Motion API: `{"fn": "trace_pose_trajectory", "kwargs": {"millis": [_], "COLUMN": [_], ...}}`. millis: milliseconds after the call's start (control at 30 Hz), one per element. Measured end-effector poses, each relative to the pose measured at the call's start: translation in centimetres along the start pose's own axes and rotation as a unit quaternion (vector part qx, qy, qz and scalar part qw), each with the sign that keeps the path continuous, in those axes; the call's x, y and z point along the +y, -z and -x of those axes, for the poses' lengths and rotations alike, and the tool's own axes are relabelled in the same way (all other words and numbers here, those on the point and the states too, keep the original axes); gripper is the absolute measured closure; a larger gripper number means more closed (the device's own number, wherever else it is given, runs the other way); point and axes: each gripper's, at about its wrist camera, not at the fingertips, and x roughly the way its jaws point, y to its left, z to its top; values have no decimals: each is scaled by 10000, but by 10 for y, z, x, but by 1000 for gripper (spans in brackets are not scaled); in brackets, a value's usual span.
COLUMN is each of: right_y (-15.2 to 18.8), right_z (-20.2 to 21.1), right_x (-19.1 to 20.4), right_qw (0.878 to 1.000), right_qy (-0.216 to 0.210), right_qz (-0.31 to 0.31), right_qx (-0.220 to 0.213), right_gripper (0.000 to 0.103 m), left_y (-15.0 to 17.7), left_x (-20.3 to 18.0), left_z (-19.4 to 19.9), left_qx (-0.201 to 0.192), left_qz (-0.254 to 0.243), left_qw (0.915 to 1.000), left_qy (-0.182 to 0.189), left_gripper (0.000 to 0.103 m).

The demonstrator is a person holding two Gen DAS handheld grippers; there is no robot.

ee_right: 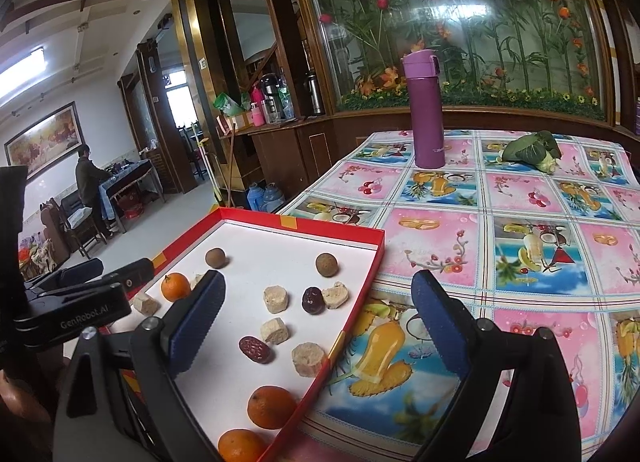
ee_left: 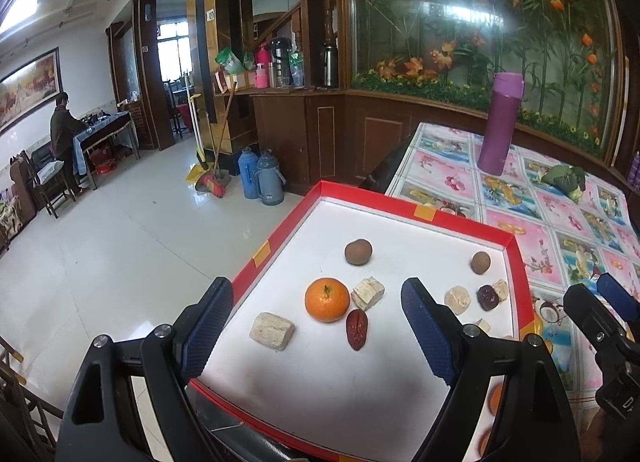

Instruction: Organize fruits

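Orange (ee_left: 327, 299) in red tray (ee_left: 520, 278), between spread, empty fingers of left hand-held gripper (ee_left: 316, 332)

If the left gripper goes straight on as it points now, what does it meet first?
Most likely the orange: it lies in the red tray between the open fingers of the left gripper, with a red date just beside it. Depth is hard to judge through the fisheye.

Bright, even daylight. Strong white glare on the glass panel (ee_left: 472, 18) up top, washing out its flowers. Heavy fisheye bending and dark vignette at corners. Soft shadows; slightly hazy focus.
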Motion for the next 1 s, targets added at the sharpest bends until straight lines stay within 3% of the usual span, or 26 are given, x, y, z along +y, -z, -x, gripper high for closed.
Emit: {"fn": "trace_pose_trajectory", "kwargs": {"millis": [233, 1000], "right_y": [-1, 2], "right_z": [4, 12], "right_x": [-1, 10], "right_qw": [9999, 9996], "right_qy": [33, 31], "right_qz": [-4, -56], "right_qx": [-151, -264], "right_gripper": [8, 8], "left_y": [2, 5], "left_x": [4, 21], "left_z": [8, 20], "left_qx": [-60, -99], "left_qz": [49, 42], "left_qw": [9998, 9990], "left_qy": [176, -427], "left_gripper": [16, 16]}}
